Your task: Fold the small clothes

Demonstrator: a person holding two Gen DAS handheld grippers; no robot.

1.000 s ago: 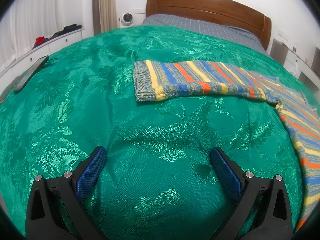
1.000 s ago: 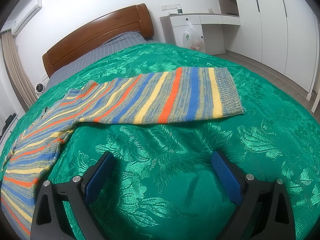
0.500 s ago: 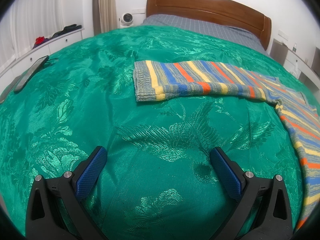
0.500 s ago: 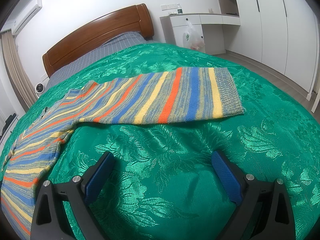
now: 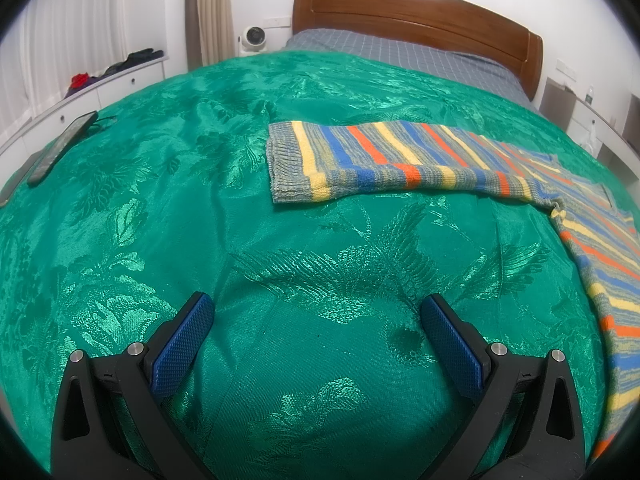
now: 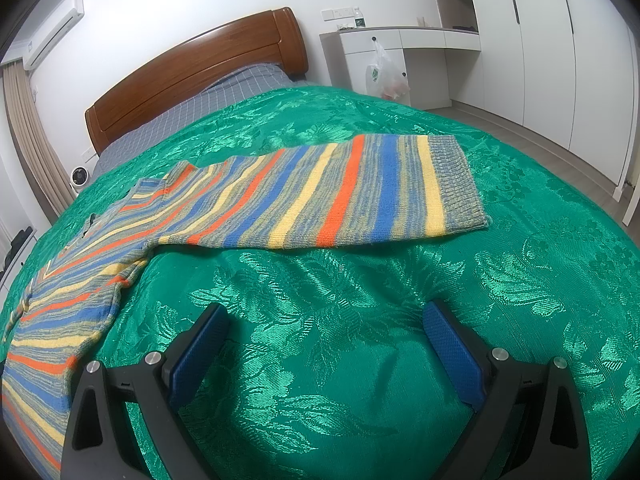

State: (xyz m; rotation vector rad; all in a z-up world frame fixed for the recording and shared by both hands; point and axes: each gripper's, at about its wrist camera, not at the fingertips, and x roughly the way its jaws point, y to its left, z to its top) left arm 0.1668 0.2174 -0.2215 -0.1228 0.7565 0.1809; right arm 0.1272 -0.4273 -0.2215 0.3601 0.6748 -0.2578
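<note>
The bed (image 5: pixel 132 184) fills nearly everything I see, spread with a shiny green cover (image 6: pixel 520 288) woven in a leaf and feather pattern. Beyond the cover a grey checked sheet (image 5: pixel 384 50) runs up to the brown wooden headboard (image 5: pixel 416 12). White wardrobes (image 6: pixel 552 52) line the wall on my right side, and a low white cabinet (image 5: pixel 120 80) stands off to my left with dark and red things piled on top.

The striped sweater (image 6: pixel 304 196) lies flat on the cover, banded in blue, orange, yellow and grey. From my right tool I see one sleeve stretched out toward the right, its ribbed cuff (image 6: pixel 456 184) resting on the cover, while the body trails down to the lower left edge of the view. From my left tool I see the other sleeve (image 5: pixel 384 164) reaching leftward, and the body runs off at the right edge.

My left gripper (image 5: pixel 318 344) has its two blue-padded fingers (image 5: pixel 180 352) spread wide with nothing between them; it sits low over bare cover, well short of the sleeve. My right gripper (image 6: pixel 326 352) is the same, fingers (image 6: pixel 454 356) wide apart and empty, over bare cover near the sleeve.

A dark phone (image 5: pixel 60 148) lies at the left edge of the bed. A plastic bag (image 6: pixel 386 76) hangs on the white desk by the headboard, and a small white fan (image 5: pixel 254 38) stands in the corner.
</note>
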